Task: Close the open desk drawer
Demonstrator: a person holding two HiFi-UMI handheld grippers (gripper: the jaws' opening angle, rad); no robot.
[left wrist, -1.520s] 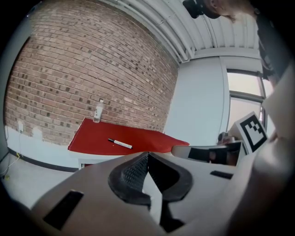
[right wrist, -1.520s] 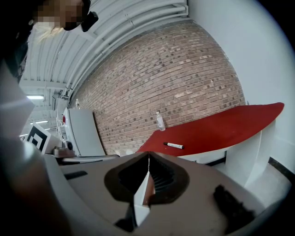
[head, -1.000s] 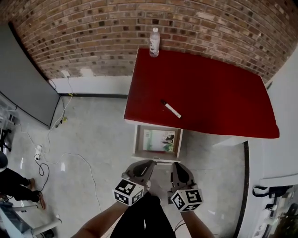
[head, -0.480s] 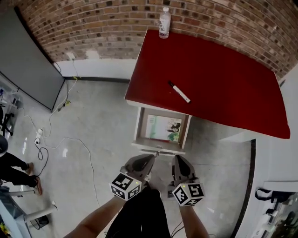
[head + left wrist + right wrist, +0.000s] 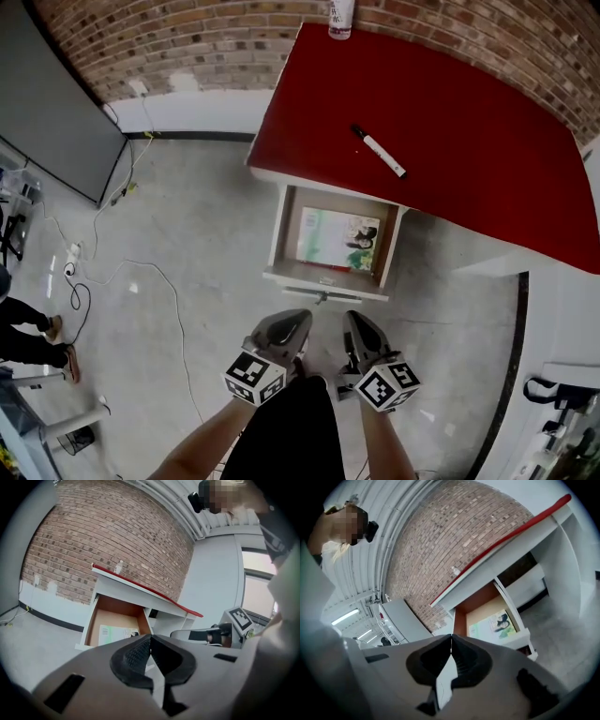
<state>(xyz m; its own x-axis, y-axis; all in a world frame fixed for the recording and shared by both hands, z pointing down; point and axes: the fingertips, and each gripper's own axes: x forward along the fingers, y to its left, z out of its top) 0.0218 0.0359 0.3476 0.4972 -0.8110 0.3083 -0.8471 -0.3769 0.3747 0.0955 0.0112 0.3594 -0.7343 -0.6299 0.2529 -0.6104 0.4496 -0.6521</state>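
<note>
Drawer (image 5: 278,225) hangs open under desk (image 5: 469,112) front-left corner, printed sheet (image 5: 337,240) inside, print too small to read. Left gripper (image 5: 296,319) and right gripper (image 5: 352,321) both pinched closed, empty, near drawer front, apart from it. Head view alone shows marker (image 5: 380,152) on top, bottle (image 5: 340,17) at far-left corner.

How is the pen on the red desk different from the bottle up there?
The bottle stands upright; the pen lies flat. The bottle sits at the desk's far edge by the brick wall; the pen lies nearer the open drawer. The pen is thin, the bottle fatter. Both rest on the red desk top.
</note>
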